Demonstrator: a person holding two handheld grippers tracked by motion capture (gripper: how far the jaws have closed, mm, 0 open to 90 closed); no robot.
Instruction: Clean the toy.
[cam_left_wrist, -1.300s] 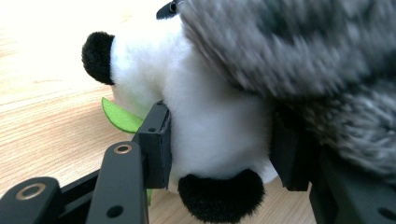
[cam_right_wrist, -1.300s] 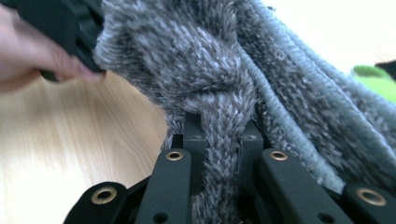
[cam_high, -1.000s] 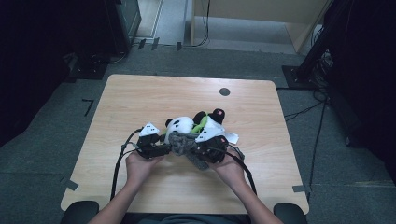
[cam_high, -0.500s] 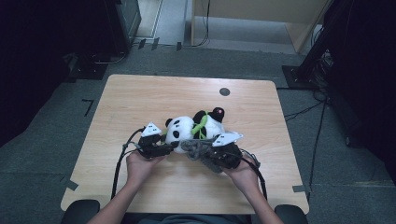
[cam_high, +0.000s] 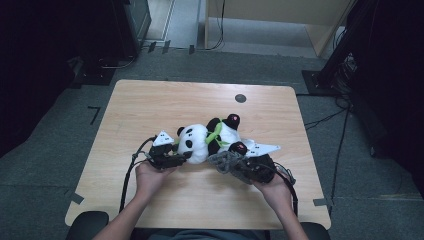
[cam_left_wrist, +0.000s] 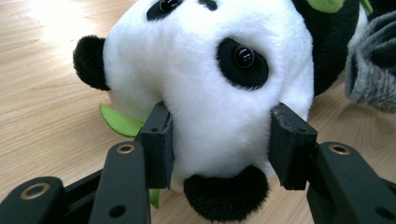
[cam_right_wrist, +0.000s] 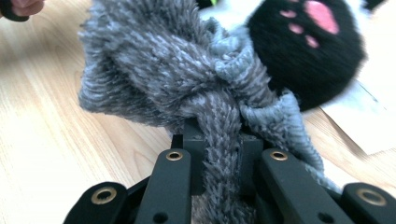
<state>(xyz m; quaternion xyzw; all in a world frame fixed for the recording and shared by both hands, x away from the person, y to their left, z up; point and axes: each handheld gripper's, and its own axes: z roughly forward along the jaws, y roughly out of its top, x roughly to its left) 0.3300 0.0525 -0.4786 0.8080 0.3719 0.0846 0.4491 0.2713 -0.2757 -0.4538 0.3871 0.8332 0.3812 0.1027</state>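
One wooden table (cam_high: 150, 110) carries every counted item. On it, taken from the plush panda (cam_high: 200, 140) lying near its middle: one panda; one grey knitted cloth (cam_high: 225, 162) just beside the panda's near side; one dark round disc (cam_high: 240, 98) beyond the panda; two hand-held grippers, left gripper (cam_high: 182, 159) and right gripper (cam_high: 240, 167).

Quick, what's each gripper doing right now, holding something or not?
Left gripper: jaws closed on the panda toy's head.
Right gripper: jaws shut on a fold of the grey knitted cloth.
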